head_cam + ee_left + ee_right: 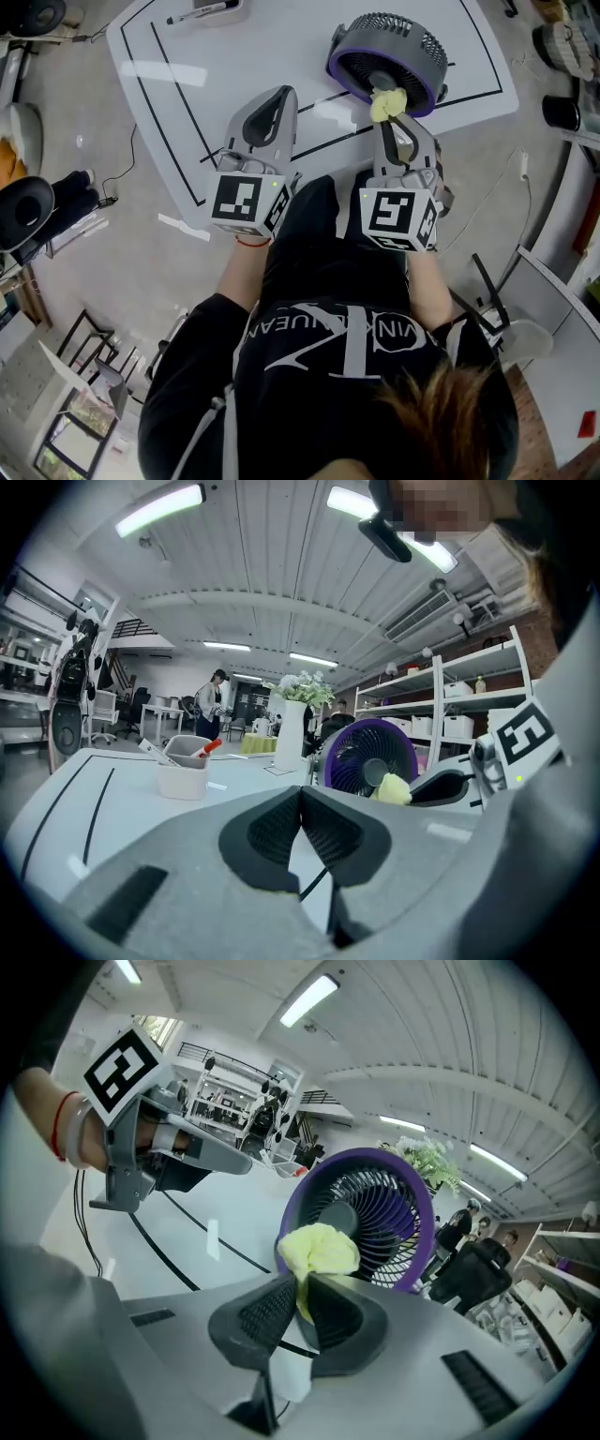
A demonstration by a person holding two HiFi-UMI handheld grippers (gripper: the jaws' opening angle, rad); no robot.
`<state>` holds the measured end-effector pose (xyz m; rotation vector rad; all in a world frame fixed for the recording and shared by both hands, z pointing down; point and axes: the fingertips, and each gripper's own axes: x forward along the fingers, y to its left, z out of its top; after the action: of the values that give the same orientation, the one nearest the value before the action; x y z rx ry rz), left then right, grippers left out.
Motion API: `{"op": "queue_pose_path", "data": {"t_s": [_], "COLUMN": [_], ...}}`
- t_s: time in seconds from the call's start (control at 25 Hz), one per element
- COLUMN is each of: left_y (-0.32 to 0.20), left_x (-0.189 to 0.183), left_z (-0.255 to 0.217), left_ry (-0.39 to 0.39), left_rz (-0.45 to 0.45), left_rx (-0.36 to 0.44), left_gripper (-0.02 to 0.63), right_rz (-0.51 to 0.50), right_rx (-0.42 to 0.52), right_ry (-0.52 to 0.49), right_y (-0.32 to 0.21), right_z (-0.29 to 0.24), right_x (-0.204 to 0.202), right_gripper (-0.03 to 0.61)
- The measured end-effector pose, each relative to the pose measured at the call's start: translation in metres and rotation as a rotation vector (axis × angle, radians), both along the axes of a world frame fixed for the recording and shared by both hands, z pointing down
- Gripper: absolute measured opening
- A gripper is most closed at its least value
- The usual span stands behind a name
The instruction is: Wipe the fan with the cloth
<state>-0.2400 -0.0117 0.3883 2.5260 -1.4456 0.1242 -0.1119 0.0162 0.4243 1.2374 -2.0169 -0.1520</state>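
Note:
A purple fan (386,58) with a dark grille stands on the white table (281,56), tilted to face me. My right gripper (391,120) is shut on a bunched yellow cloth (386,102), and the cloth sits against the lower front of the fan (373,1211). In the right gripper view the cloth (317,1252) bulges out above the closed jaws. My left gripper (272,120) hovers over the table to the left of the fan, shut with nothing in it. From the left gripper view the fan (367,757) and cloth (392,788) lie ahead to the right.
A white cup (184,767) with pens stands on the table's far left, also seen as a pen holder (208,9). Black lines (159,112) mark the table. A vase of flowers (292,724) stands behind. Chairs and shelves ring the table.

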Motion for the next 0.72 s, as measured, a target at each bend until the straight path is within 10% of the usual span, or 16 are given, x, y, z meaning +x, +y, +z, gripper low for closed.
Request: {"op": "queue_pose_path", "data": {"t_s": [0.72], "left_y": [0.012], "left_x": [-0.039], "left_z": [0.007], "left_ry": [-0.007], "left_rz": [-0.09], "left_rx": [-0.026], "left_gripper": [0.011], "right_rz": [0.03], "right_rx": [-0.084], "right_ry": [-0.351], "right_y": [-0.027], "right_z": [0.0], "right_x": [-0.051], "right_gripper": [0.04]}}
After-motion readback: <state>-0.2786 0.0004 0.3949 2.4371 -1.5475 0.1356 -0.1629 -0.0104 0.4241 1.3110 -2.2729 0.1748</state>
